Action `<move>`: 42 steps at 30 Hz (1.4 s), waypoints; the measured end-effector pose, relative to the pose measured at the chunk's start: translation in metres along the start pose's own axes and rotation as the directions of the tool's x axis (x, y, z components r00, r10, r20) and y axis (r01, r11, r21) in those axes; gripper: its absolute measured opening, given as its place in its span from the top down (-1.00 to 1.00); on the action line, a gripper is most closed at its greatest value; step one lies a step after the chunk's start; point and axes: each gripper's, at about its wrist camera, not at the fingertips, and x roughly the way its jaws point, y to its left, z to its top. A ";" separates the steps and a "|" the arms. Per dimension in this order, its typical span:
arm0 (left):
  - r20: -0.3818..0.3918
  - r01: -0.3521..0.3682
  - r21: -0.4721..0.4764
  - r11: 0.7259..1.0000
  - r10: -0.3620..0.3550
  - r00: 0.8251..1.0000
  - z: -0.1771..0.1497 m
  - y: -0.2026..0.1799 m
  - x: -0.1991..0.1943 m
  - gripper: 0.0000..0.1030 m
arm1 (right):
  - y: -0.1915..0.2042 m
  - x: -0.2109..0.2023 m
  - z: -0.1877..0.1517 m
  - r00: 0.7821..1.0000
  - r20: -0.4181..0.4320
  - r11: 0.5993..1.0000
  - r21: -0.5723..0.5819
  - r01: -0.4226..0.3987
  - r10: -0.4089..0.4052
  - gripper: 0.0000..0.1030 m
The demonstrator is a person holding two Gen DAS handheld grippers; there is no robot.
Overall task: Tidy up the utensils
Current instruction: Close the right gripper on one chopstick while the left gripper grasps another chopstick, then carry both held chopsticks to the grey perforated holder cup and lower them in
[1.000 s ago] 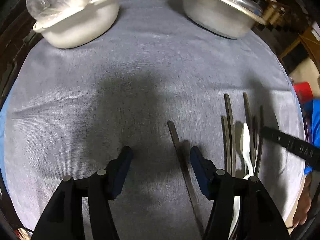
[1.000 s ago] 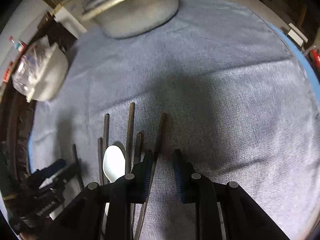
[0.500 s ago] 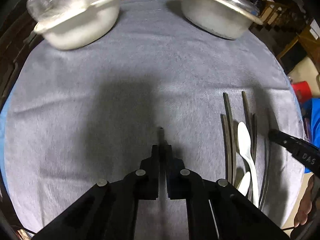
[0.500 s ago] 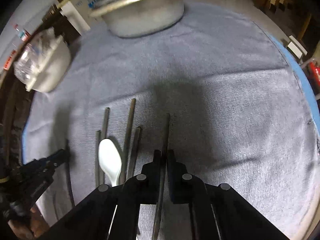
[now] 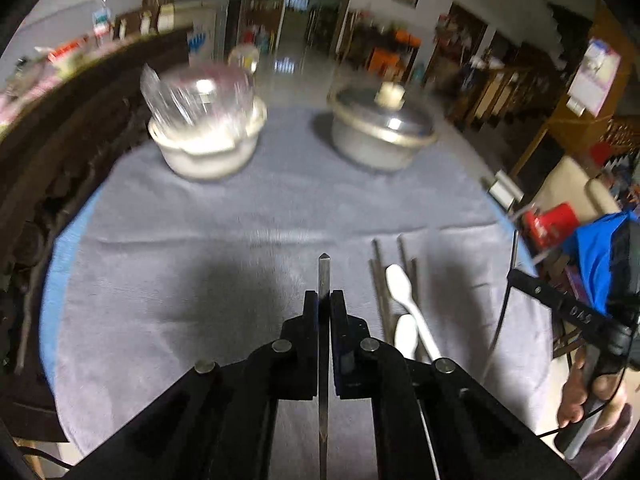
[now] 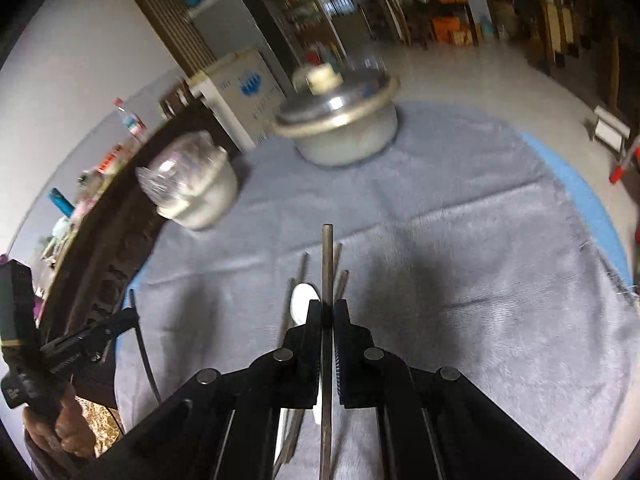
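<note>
Blur smears the far half of both views, so we can make out only the broad shapes there: a white bowl [image 5: 208, 148] at the far left of the counter [image 5: 168, 264], under a clear covering whose contents we cannot read, and a metal pot [image 5: 380, 136] at the far right with its lid [image 5: 384, 114] on, so whatever is inside stays hidden. Our left tool [image 5: 324, 300] has its two jaws closed on a dark chopstick [image 5: 323, 276]; the pointed tip sticks out ahead of the pads and the rest runs back between the tool's arms and out of the bottom of the picture. Our right tool [image 6: 328, 308] is likewise clamped on a second chopstick [image 6: 327, 264], blunt end forward, its near end also cut off by the frame. Both sticks are lifted clear of the grey cloth. The remaining chopsticks [image 5: 380, 276] lie in a loose bundle on the near right part of the cloth with two white spoons [image 5: 404, 292] among them; the tools' arms cover their near ends, so we cannot count them surely.
</note>
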 end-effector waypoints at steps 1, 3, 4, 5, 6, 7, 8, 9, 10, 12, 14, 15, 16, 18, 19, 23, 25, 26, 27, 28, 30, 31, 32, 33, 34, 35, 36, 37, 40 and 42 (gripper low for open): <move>0.037 0.003 -0.002 1.000 -0.003 0.999 -0.004 -0.002 -0.016 0.89 | 0.004 -0.013 -0.004 1.000 0.029 1.000 -0.010 0.000 0.000 0.88; 0.086 0.007 -0.006 1.000 -0.007 0.996 -0.014 0.000 -0.045 0.89 | 0.012 -0.034 -0.014 0.996 0.094 0.999 -0.031 0.007 -0.005 0.88; 0.114 0.008 -0.011 1.000 -0.007 0.993 -0.020 -0.001 -0.059 0.89 | 0.016 -0.046 -0.020 0.992 0.126 0.999 -0.040 0.011 -0.006 0.87; 0.140 0.007 -0.016 1.000 -0.005 0.990 -0.023 -0.002 -0.073 0.89 | 0.021 -0.058 -0.027 0.988 0.157 0.999 -0.045 0.011 -0.004 0.87; 0.167 0.003 -0.020 1.000 0.000 0.986 -0.028 -0.003 -0.083 0.89 | 0.023 -0.067 -0.033 0.984 0.178 0.999 -0.048 0.011 -0.002 0.87; 0.198 -0.005 -0.023 1.000 0.009 0.980 -0.035 -0.004 -0.095 0.89 | 0.027 -0.077 -0.040 0.978 0.207 0.999 -0.053 0.012 -0.001 0.87; 0.217 -0.010 -0.024 1.000 0.015 0.976 -0.040 -0.005 -0.105 0.89 | 0.030 -0.085 -0.046 0.974 0.228 0.998 -0.057 0.012 0.001 0.88; 0.232 -0.014 -0.026 1.000 0.019 0.973 -0.044 -0.006 -0.111 0.89 | 0.034 -0.095 -0.053 0.968 0.251 0.998 -0.059 0.013 0.003 0.88; 0.250 -0.017 -0.027 1.000 0.023 0.968 -0.048 -0.008 -0.119 0.89 | 0.037 -0.104 -0.060 0.962 0.273 0.998 -0.061 0.012 0.005 0.88; 0.291 -0.024 -0.026 0.999 0.031 0.956 -0.055 -0.012 -0.134 0.89 | 0.042 -0.116 -0.070 0.951 0.310 0.998 -0.066 0.017 0.004 0.88; 0.326 -0.030 -0.021 0.999 0.035 0.945 -0.062 -0.018 -0.149 0.89 | 0.048 -0.127 -0.079 0.942 0.336 0.997 -0.074 0.027 0.000 0.88; 0.340 -0.029 -0.014 0.999 0.032 0.940 -0.065 -0.021 -0.156 0.89 | 0.049 -0.131 -0.083 0.938 0.345 0.997 -0.078 0.027 0.001 0.88; 0.350 -0.029 -0.007 1.000 0.030 0.936 -0.068 -0.024 -0.161 0.89 | 0.052 -0.136 -0.086 0.935 0.354 0.996 -0.082 0.027 0.004 0.88; 0.367 -0.033 0.006 0.999 0.029 0.930 -0.072 -0.029 -0.171 0.89 | 0.058 -0.145 -0.090 0.930 0.368 0.995 -0.094 0.026 0.010 0.88; 0.371 -0.027 0.011 1.000 0.021 0.929 -0.074 -0.031 -0.174 0.89 | 0.060 -0.148 -0.092 0.928 0.373 0.995 -0.100 0.027 0.012 0.88; 0.384 -0.018 0.016 1.000 0.010 0.923 -0.079 -0.036 -0.187 0.89 | 0.067 -0.162 -0.098 0.923 0.386 0.993 -0.117 0.030 0.018 0.88; 0.399 -0.016 0.017 1.000 0.008 0.917 -0.079 -0.037 -0.194 0.89 | 0.071 -0.170 -0.099 0.919 0.394 0.991 -0.126 0.034 0.019 0.88; 0.405 -0.018 0.018 1.000 0.010 0.914 -0.080 -0.038 -0.197 0.89 | 0.072 -0.173 -0.100 0.917 0.398 0.991 -0.128 0.035 0.019 0.88; 0.412 -0.019 0.019 1.000 0.009 0.911 -0.081 -0.038 -0.200 0.89 | 0.072 -0.176 -0.100 0.916 0.401 0.991 -0.131 0.036 0.020 0.88; 0.417 -0.016 0.019 1.000 0.007 0.909 -0.081 -0.039 -0.203 0.89 | 0.073 -0.179 -0.100 0.914 0.405 0.990 -0.135 0.037 0.021 0.88; 0.428 -0.012 0.020 1.000 0.002 0.904 -0.081 -0.041 -0.210 0.89 | 0.076 -0.187 -0.101 0.908 0.418 0.989 -0.145 0.041 0.024 0.88; 0.436 -0.012 0.023 1.000 0.001 0.900 -0.081 -0.043 -0.213 0.89 | 0.078 -0.193 -0.102 0.903 0.428 0.987 -0.154 0.043 0.027 0.88; 0.441 -0.009 0.026 1.000 -0.003 0.898 -0.081 -0.044 -0.216 0.89 | 0.080 -0.198 -0.103 0.900 0.435 0.986 -0.161 0.043 0.031 0.88; 0.446 -0.004 0.030 1.000 -0.010 0.895 -0.081 -0.046 -0.220 0.89 | 0.081 -0.202 -0.103 0.897 0.440 0.985 -0.166 0.042 0.036 0.88; 0.452 0.001 0.034 0.999 -0.016 0.892 -0.082 -0.048 -0.224 0.89 | 0.084 -0.208 -0.104 0.893 0.448 0.984 -0.173 0.040 0.043 0.88; 0.458 0.004 0.036 0.999 -0.020 0.889 -0.082 -0.048 -0.227 0.89 | 0.086 -0.212 -0.105 0.889 0.455 0.983 -0.180 0.036 0.050 0.88; 0.462 0.009 0.037 0.999 -0.025 0.886 -0.083 -0.050 -0.231 0.89 | 0.089 -0.218 -0.105 0.884 0.463 0.982 -0.188 0.034 0.058 0.88; 0.470 0.018 0.041 0.999 -0.036 0.882 -0.083 -0.051 -0.235 0.89 | 0.092 -0.223 -0.105 0.881 0.469 0.980 -0.198 0.031 0.067 0.88; 0.487 0.046 0.052 0.998 -0.066 0.871 -0.086 -0.056 -0.247 0.89 | 0.104 -0.240 -0.108 0.867 0.489 0.973 -0.231 0.022 0.097 0.88; 0.492 0.058 0.060 0.997 -0.080 0.867 -0.088 -0.058 -0.251 0.89 | 0.112 -0.251 -0.111 0.859 0.497 0.966 -0.257 0.010 0.123 0.88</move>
